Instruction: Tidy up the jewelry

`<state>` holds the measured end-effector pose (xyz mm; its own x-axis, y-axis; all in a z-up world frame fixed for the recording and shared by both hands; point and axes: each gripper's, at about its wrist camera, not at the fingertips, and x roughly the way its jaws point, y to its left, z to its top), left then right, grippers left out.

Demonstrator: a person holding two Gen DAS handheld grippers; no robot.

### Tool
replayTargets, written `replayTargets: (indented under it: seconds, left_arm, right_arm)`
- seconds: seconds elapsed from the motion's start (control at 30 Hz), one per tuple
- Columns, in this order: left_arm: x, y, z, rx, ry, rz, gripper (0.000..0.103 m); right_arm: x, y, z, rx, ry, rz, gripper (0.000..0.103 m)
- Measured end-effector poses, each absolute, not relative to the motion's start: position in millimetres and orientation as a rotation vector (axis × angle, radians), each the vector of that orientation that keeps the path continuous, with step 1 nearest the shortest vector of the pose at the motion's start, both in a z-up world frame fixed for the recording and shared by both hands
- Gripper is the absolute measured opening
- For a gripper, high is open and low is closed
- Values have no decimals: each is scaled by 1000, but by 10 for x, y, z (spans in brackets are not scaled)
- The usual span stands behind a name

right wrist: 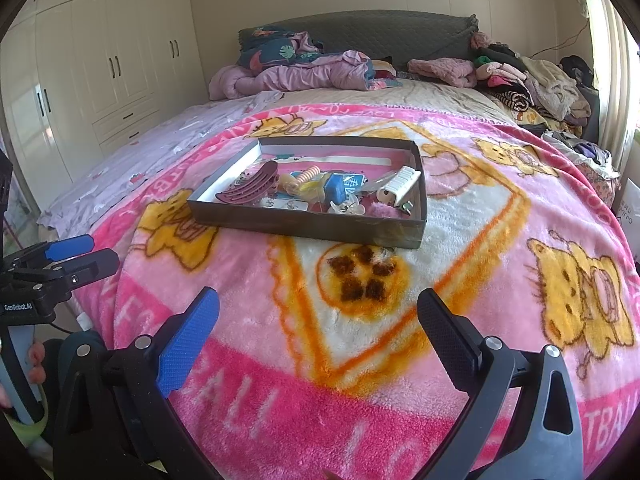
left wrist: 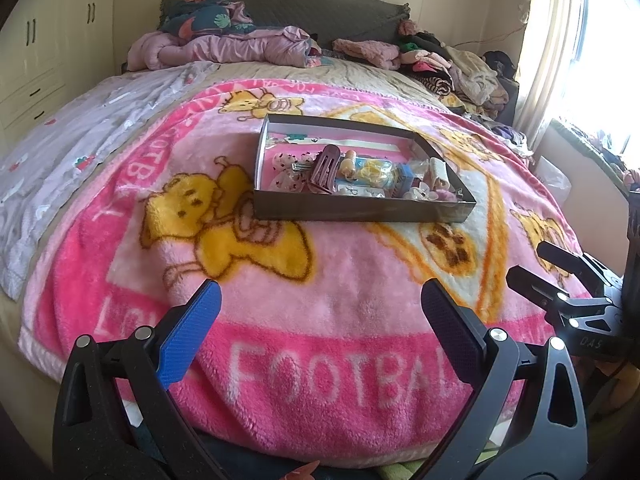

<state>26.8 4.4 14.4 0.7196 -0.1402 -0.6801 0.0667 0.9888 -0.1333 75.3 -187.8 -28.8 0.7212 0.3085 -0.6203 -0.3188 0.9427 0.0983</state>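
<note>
Both grippers hang at the bottom of the frame, the left gripper (left wrist: pixel 320 312) and right gripper (right wrist: pixel 318 320) spread wide and empty, likely readying a reach. Above them, mid-frame on the pink blanket (right wrist: pixel 280 408), sits the shallow tray (right wrist: pixel 304 222) holding jumbled jewelry and hair clips (right wrist: pixel 248 190), well apart.

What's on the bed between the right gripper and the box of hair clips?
Only the pink blanket. In the right wrist view, its printed brown paw print lies between the open right gripper and the box.
</note>
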Motion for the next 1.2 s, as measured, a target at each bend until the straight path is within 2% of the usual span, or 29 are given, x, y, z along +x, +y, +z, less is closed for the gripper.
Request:
replayTargets:
  seconds: [1.2]
  left_arm:
    - [261,115,163,-102,765,-93,92]
  right_arm:
    - [735,-1868,-262,-25,677,351,96]
